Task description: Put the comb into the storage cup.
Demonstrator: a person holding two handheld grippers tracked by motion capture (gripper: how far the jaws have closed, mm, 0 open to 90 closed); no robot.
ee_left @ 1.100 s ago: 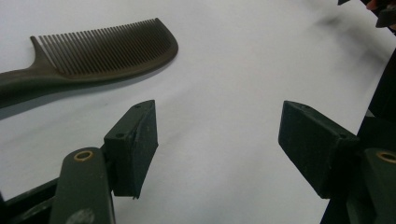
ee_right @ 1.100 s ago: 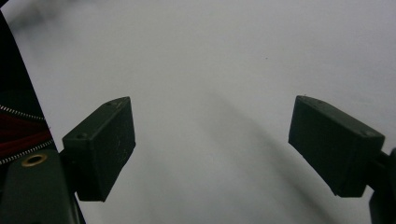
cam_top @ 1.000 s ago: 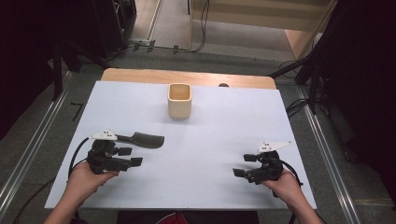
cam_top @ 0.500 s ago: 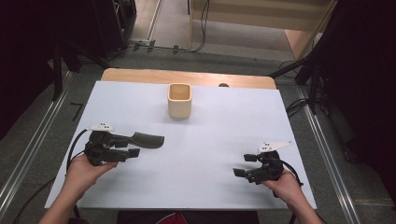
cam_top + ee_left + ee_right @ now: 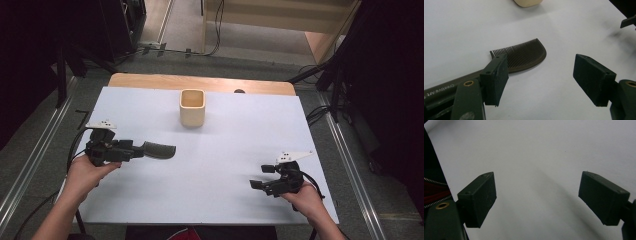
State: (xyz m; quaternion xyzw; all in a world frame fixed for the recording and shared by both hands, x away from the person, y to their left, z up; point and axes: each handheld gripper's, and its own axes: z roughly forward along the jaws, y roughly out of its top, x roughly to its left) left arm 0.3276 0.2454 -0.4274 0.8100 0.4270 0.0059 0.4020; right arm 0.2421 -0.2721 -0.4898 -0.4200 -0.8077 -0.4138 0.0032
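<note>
From above, the left gripper sits low on the white table, jaws spread at the handle end of the dark comb, likely lining up a grasp; a cream cup waits well beyond. The right gripper rests apart, open and empty. Along the left gripper's jaws, the comb lies flat, its handle passing beside one pad, nothing clamped. Along the right gripper, wide jaws frame bare table.
</note>
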